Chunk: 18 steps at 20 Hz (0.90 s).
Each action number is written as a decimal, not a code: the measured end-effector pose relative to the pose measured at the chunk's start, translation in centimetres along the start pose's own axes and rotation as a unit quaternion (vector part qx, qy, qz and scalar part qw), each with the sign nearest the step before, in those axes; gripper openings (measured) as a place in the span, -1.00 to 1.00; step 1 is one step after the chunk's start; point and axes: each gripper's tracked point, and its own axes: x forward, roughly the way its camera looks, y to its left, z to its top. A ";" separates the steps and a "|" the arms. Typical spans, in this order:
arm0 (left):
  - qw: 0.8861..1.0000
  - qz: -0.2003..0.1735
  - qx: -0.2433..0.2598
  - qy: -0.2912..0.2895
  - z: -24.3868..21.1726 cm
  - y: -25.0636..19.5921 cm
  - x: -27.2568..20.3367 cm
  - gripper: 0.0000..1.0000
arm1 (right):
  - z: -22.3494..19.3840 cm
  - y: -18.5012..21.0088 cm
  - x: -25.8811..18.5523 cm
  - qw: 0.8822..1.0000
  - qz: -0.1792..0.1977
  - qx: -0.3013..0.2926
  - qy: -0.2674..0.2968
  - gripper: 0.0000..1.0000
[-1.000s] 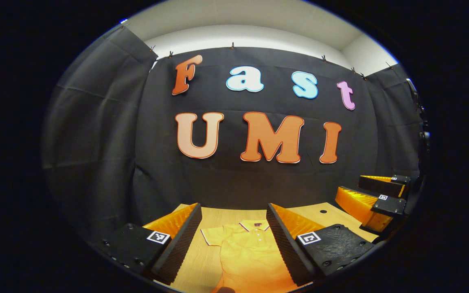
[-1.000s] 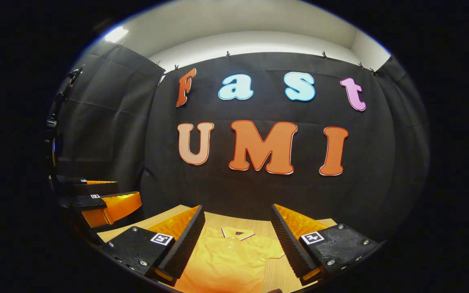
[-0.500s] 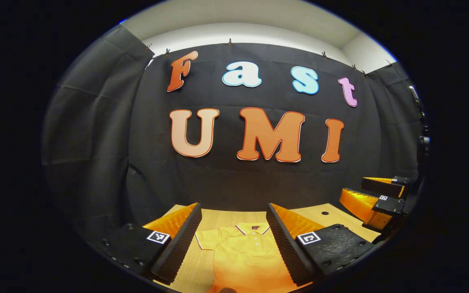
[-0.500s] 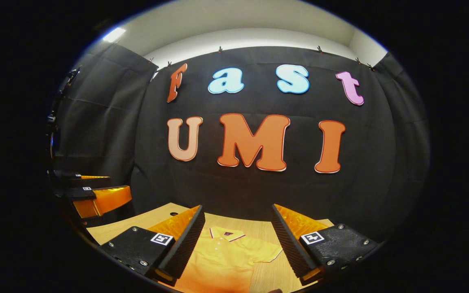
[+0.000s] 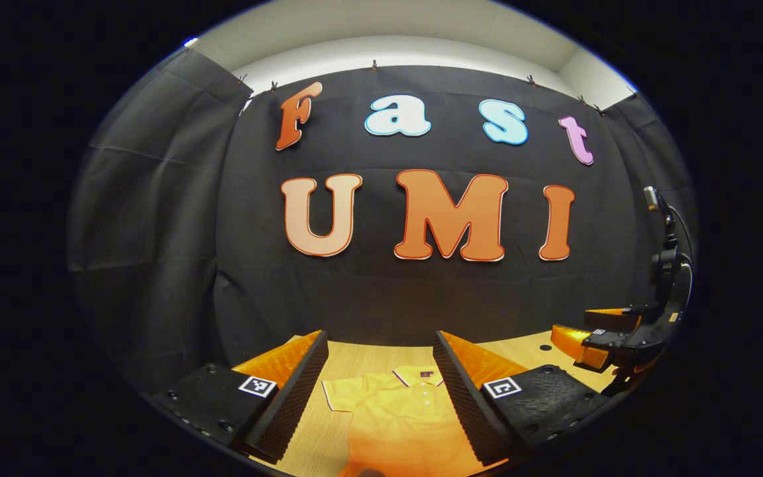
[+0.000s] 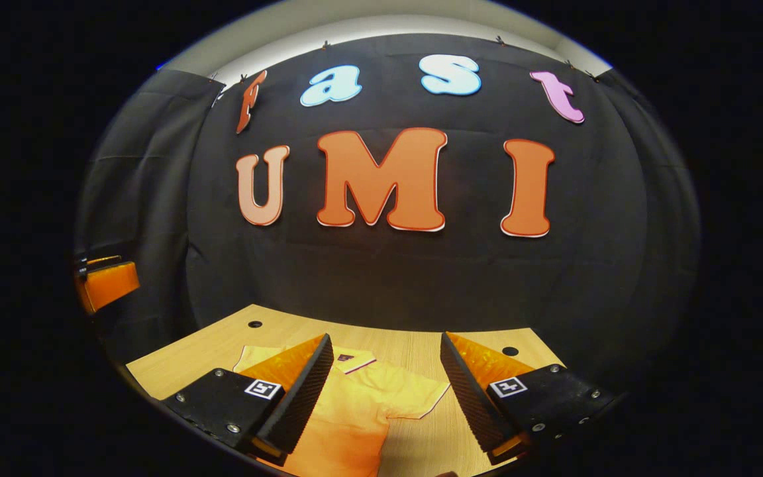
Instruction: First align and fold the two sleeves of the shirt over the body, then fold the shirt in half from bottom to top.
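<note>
left gripper: fingers apart, above shirt, holding nothing | right gripper: fingers apart, above shirt | shirt: flat on table, sleeves spread

The booth is dim, lit from overhead: the pale ceiling strip above the black cloth is the brightest part, while the cloth swallows most light. Ahead of the jaws the table and shirt glow warm and stay sharp. Straight lines bow towards the edges, which fade dark.
</note>
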 end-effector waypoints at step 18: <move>0.990 0.131 0.024 0.056 -4.7 1.4 -0.7 0.95 | -14.1 -8.2 16.0 0.969 -0.026 0.024 0.243 0.97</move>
